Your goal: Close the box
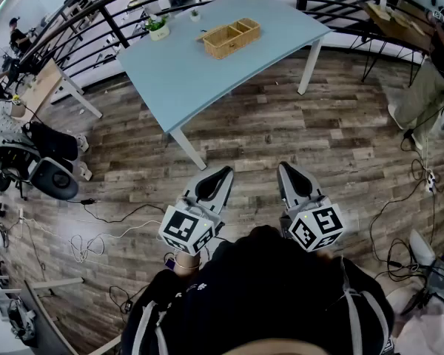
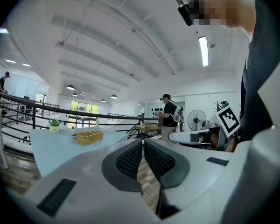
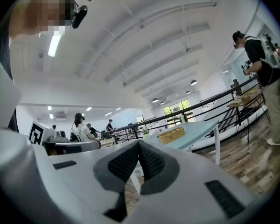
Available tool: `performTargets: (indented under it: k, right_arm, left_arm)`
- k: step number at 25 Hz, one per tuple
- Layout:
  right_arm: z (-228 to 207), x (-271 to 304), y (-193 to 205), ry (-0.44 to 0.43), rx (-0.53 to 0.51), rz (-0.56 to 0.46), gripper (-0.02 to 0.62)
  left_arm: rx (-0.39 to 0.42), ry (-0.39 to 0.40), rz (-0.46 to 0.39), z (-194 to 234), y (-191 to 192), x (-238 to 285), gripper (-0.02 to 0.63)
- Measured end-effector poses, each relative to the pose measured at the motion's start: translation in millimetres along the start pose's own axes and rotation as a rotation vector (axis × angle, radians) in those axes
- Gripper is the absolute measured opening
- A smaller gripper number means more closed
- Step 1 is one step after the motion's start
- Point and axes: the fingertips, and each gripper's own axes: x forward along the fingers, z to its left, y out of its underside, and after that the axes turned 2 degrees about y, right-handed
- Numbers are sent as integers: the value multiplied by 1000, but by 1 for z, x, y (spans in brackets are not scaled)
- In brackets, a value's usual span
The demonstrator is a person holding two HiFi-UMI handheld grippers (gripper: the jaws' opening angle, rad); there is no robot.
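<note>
The box (image 1: 231, 38) is an open woven one with compartments, standing near the far edge of the light blue table (image 1: 185, 72). It also shows small in the left gripper view as the box (image 2: 89, 137) and in the right gripper view as the box (image 3: 171, 135). Both grippers are held level close to the person's body, over the wood floor and well short of the table. My left gripper (image 1: 226, 172) (image 2: 143, 141) is shut with nothing between its pads. My right gripper (image 1: 283, 167) (image 3: 139, 143) is shut too, and holds nothing.
A small potted plant (image 1: 157, 26) stands on the table left of the box. A black curved railing (image 1: 103, 9) runs behind the table. An office chair (image 1: 48, 172) and loose cables (image 1: 96, 231) lie at the left. A person (image 1: 436, 72) stands at the right.
</note>
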Motion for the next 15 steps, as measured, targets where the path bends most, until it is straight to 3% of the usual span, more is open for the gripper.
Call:
performTargets:
  k: [15]
  right_arm:
    - [-27,-10,1,-49,8,18,0]
  left_arm:
    - [-18,-76,21,-18,8,13,25]
